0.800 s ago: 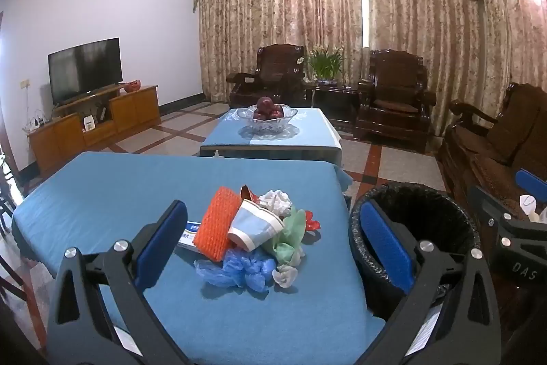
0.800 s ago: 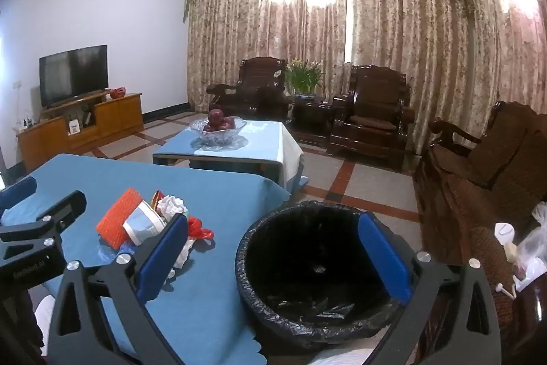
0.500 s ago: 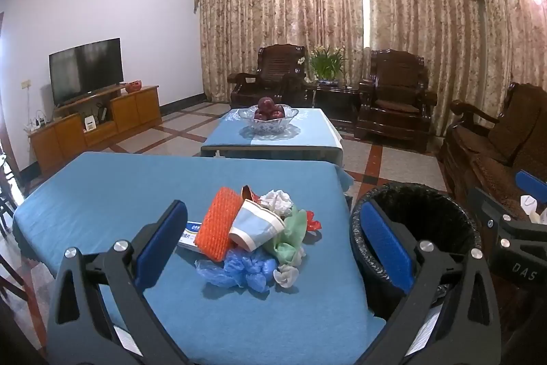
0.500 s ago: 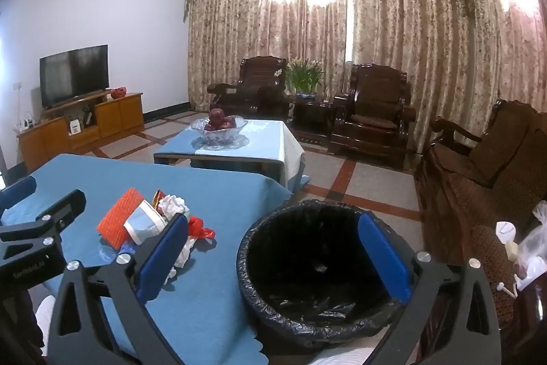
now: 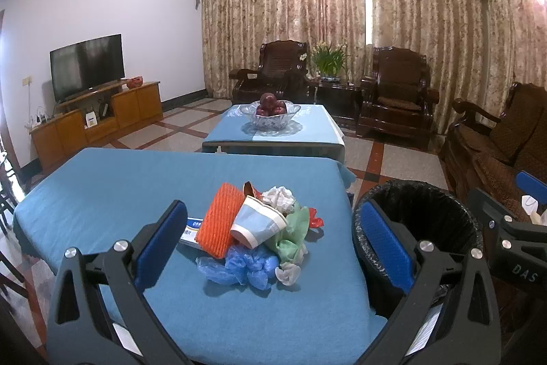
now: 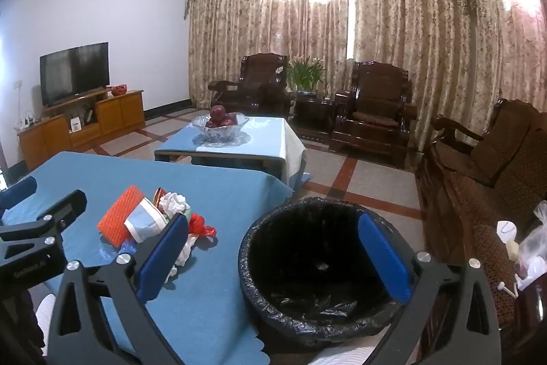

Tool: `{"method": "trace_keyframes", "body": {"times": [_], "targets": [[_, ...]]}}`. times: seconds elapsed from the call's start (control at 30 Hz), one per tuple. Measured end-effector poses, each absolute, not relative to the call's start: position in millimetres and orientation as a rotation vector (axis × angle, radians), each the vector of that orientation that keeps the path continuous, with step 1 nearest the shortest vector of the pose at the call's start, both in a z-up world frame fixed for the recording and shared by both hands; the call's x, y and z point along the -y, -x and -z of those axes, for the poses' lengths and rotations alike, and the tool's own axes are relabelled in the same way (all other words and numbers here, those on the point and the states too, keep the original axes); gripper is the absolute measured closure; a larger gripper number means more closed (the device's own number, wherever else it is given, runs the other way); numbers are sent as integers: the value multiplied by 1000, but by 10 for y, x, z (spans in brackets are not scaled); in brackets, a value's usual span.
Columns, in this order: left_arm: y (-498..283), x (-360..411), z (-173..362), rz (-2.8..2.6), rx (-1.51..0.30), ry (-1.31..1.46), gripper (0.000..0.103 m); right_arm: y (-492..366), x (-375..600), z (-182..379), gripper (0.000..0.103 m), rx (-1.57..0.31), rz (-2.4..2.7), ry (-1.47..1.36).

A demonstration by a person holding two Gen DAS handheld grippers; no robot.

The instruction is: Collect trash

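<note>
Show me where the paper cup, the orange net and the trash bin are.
paper cup [image 5: 254, 223], left wrist view, on its blue side wall
orange net [image 5: 218, 223], left wrist view, on its middle
trash bin [image 6: 253, 238], right wrist view, on its left rim

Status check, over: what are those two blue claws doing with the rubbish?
Left gripper open, empty. Right gripper open, empty. Heap of mixed trash untouched on blue-clothed table. Black-lined bin beside it; nothing blocking.

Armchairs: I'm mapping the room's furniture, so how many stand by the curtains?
2. One armchair stands left of the potted plant, the other armchair right of it. The sofa along the right isn't counted.
</note>
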State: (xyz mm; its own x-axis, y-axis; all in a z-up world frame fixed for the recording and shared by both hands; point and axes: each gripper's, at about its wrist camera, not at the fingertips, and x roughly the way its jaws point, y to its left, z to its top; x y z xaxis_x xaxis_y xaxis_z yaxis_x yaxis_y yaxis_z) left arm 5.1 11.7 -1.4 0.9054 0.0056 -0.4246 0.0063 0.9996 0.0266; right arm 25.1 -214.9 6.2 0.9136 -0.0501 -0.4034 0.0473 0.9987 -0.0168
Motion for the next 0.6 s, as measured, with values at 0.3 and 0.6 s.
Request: {"method": "trace_keyframes", "body": {"times": [0.3,0.6], "targets": [[-88,-73,49,-3,-439,-31,5,-268,2101,38,6,-418,51,8],[-85,-66,48,-4,-438,-31,5,-335,2051,128,6,-422,50,9]]}}
